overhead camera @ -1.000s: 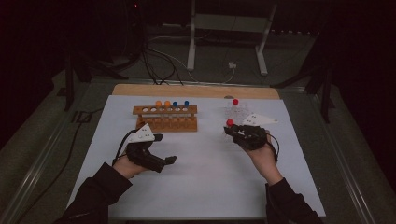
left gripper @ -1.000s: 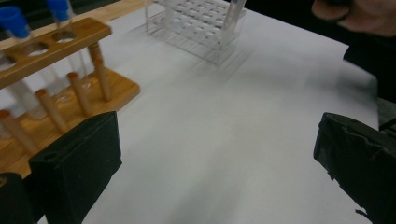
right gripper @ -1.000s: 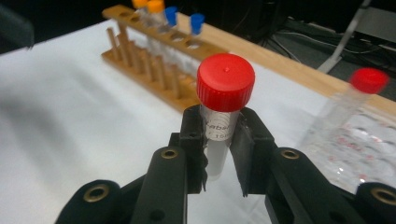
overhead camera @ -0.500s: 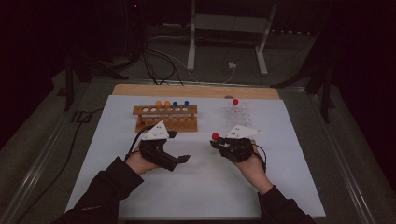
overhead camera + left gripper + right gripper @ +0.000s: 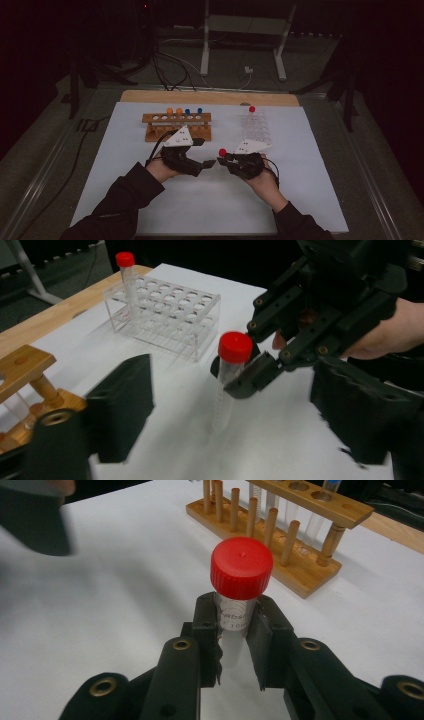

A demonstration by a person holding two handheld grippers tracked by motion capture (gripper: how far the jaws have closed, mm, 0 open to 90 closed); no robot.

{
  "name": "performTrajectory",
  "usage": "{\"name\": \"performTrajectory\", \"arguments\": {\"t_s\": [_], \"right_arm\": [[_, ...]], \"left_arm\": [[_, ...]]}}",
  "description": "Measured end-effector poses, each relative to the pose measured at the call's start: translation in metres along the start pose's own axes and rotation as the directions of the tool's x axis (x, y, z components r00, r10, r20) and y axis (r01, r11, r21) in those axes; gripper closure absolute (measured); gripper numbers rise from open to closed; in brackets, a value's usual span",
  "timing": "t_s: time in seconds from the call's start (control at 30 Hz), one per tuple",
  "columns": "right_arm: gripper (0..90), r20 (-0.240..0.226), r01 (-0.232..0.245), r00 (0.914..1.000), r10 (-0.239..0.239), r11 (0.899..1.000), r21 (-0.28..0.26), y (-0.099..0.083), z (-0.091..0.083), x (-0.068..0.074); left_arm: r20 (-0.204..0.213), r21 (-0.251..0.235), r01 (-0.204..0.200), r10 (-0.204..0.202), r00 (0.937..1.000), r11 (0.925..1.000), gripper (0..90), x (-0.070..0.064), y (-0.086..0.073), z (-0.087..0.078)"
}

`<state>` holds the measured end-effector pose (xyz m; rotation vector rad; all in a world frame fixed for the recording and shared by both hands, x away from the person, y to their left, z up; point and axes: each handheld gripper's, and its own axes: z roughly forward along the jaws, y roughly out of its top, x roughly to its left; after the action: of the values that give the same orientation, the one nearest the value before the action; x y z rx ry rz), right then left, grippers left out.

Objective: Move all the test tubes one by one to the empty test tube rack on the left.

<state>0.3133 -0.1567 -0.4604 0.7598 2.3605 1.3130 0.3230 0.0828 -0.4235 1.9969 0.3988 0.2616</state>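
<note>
A white sheet (image 5: 125,200) covers the table, with a wooden rack (image 5: 177,126) at the far left holding orange- and blue-capped tubes and a clear plastic rack (image 5: 256,127) at the far right holding one red-capped tube. Near the middle, the left gripper (image 5: 209,163) has its jaws spread wide with nothing between them, just beside the right gripper (image 5: 223,159). The right gripper is closed on a red-capped tube (image 5: 240,587), clamping it upright just under the cap, above the sheet between the two racks.

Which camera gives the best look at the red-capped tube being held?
The right gripper view: the red-capped tube stands close up between that gripper's jaws, its label partly readable. The left gripper view shows its full length; the high view shows little more than its cap.
</note>
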Motion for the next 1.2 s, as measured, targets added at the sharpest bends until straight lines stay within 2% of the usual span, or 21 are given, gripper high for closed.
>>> {"name": "performTrajectory", "arguments": {"t_s": [0.13, 0.3, 0.47, 0.63, 0.77, 0.9, 1.2], "right_arm": [[74.9, -0.012, 0.006, 0.9999, -0.006, 1.0, 0.005, 0.0, 0.001, 0.002], [74.9, -0.017, 0.006, 0.9998, -0.005, 1.0, 0.002, 0.001, 0.001, 0.004], [74.9, -0.02, 0.008, 0.9998, -0.008, 1.0, 0.006, 0.0, 0.001, 0.004], [74.9, -0.023, 0.006, 0.9997, -0.006, 1.0, 0.003, 0.001, 0.0, 0.005], [74.9, -0.02, 0.01, 0.9998, -0.01, 1.0, 0.001, 0.002, -0.001, 0.004], [74.9, -0.022, 0.01, 0.9997, -0.01, 1.0, 0.0, 0.002, -0.001, 0.004], [74.9, -0.024, 0.012, 0.9996, -0.012, 1.0, 0.002, 0.002, -0.001, 0.004]], "left_arm": [[-0.001, -0.007, -0.019, 0.019, 0.9998, 0.9998, 34.7, -0.001, 0.001, 0.006], [0.01, -0.005, -0.029, 0.029, 0.9995, 0.9996, 44.9, -0.002, 0.003, 0.014], [0.005, -0.003, -0.045, 0.045, 0.999, 0.999, 52.3, -0.004, 0.004, 0.021], [0.025, 0.0, -0.064, 0.064, 0.9977, 0.998, 61.4, -0.004, 0.004, 0.028], [0.014, -0.003, -0.064, 0.064, 0.9979, 0.998, 66.3, -0.004, 0.005, 0.031], [0.028, 0.007, -0.072, 0.072, 0.997, 0.9974, 69.7, -0.004, 0.006, 0.033], [0.014, 0.016, -0.099, 0.099, 0.995, 0.9949, 71.9, -0.006, 0.006, 0.034]]}}
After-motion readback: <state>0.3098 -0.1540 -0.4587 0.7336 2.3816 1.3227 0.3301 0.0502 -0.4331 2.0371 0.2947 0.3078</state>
